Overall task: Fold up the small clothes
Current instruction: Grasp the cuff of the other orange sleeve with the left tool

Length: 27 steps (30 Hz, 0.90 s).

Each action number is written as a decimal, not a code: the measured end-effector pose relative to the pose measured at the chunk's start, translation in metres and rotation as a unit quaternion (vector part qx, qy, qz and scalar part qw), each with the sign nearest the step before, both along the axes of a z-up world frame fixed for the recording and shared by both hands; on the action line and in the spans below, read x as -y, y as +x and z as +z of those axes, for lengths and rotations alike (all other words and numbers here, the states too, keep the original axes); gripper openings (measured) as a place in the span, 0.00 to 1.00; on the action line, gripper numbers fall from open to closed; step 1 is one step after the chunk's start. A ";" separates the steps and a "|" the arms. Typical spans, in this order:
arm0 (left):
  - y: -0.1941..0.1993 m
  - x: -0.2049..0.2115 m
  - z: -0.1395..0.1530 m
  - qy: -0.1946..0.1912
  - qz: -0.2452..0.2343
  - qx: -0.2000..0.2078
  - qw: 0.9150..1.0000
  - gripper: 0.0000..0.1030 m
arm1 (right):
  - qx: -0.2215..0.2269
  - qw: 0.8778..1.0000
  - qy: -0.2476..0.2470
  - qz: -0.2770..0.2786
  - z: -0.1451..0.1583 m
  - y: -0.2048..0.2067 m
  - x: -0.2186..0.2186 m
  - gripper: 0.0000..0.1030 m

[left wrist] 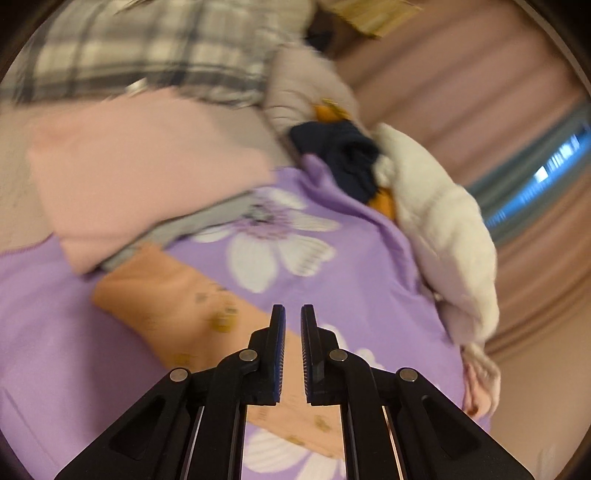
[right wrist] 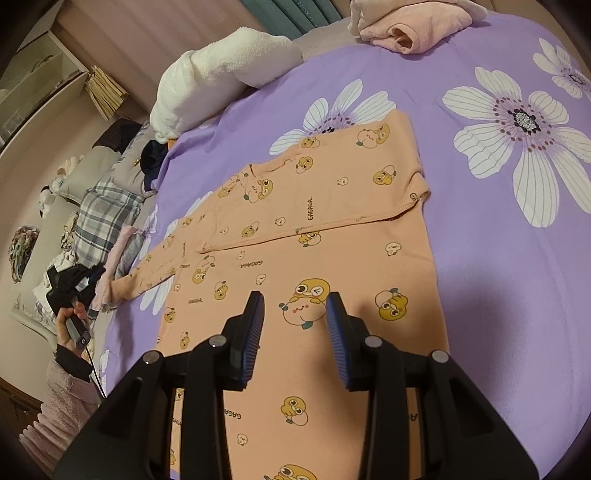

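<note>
Peach cotton jersey, printed with little cartoon ducks, makes up the small top (right wrist: 314,236) that lies flat on the purple flowered bedsheet (right wrist: 498,258). One sleeve (right wrist: 325,192) is already folded across the chest; the other sleeve (right wrist: 159,266) stretches out toward the side of the bed. Such a knit looks light, limp and a little stretchy: it should drape wherever it is lifted and is likely to crease or slide on the smooth sheet if dragged. Hems, cuffs and seams give the firmest hold, so I judge that the outstretched cuff or the shoulder seam is the place to pinch.

Over the lower body of the top hovers the right gripper (right wrist: 295,332), its jaws partly apart and holding nothing. Raised above the bed, the left gripper (left wrist: 293,354) has its jaws drawn almost together with no cloth between them, the top showing blurred beneath. A white fleece bundle (right wrist: 221,77) and a pink folded garment (right wrist: 406,26) sit near the bed's far edge.
</note>
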<state>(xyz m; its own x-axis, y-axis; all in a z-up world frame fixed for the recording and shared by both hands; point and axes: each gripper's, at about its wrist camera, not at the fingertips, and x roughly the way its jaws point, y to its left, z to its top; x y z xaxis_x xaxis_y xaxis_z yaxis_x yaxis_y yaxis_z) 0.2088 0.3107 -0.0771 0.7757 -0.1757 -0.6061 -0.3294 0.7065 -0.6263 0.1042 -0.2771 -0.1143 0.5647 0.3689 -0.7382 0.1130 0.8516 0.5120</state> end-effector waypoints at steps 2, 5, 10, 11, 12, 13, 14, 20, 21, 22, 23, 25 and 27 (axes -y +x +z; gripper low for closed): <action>0.004 0.011 0.007 -0.005 -0.011 0.001 1.000 0.06 | 0.005 1.000 0.003 0.000 0.001 -0.001 0.001 0.34; 0.004 0.009 0.004 -0.059 -0.011 0.004 0.998 0.06 | 0.007 1.000 0.006 0.002 0.004 -0.004 0.003 0.35; -0.010 -0.013 -0.027 -0.099 0.008 -0.025 0.995 0.06 | 0.009 1.000 0.011 0.006 0.005 -0.010 0.005 0.45; -0.016 -0.023 -0.039 -0.119 0.012 -0.029 0.992 0.08 | 0.007 1.000 0.011 0.004 0.004 -0.011 0.006 0.45; -0.021 -0.028 -0.046 -0.132 0.017 -0.031 0.991 0.18 | 0.003 1.000 0.013 0.002 0.001 -0.010 0.006 0.45; -0.028 -0.037 -0.056 -0.149 0.027 -0.036 0.988 0.25 | -0.003 1.000 0.015 -0.002 -0.002 -0.009 0.006 0.45; -0.036 -0.046 -0.067 -0.164 0.040 -0.040 0.985 0.42 | -0.008 1.000 0.018 -0.003 -0.005 -0.008 0.005 0.45; -0.059 -0.079 -0.101 -0.212 0.094 -0.043 0.972 0.50 | -0.025 1.000 0.010 0.014 -0.014 0.001 -0.010 0.45; -0.057 -0.082 -0.104 -0.218 0.096 -0.043 0.970 0.50 | -0.026 0.999 0.007 0.017 -0.014 0.002 -0.012 0.45; -0.055 -0.084 -0.107 -0.221 0.100 -0.044 0.969 0.50 | -0.026 0.999 0.005 0.019 -0.014 0.003 -0.014 0.45; -0.051 -0.085 -0.110 -0.222 0.106 -0.045 0.968 0.50 | -0.027 0.999 0.002 0.021 -0.015 0.005 -0.016 0.45; -0.044 -0.088 -0.114 -0.226 0.114 -0.040 0.967 0.50 | -0.030 0.999 -0.001 0.024 -0.015 0.007 -0.018 0.45; -0.035 -0.090 -0.115 -0.224 0.121 -0.037 0.966 0.50 | -0.032 0.999 -0.004 0.025 -0.016 0.008 -0.020 0.45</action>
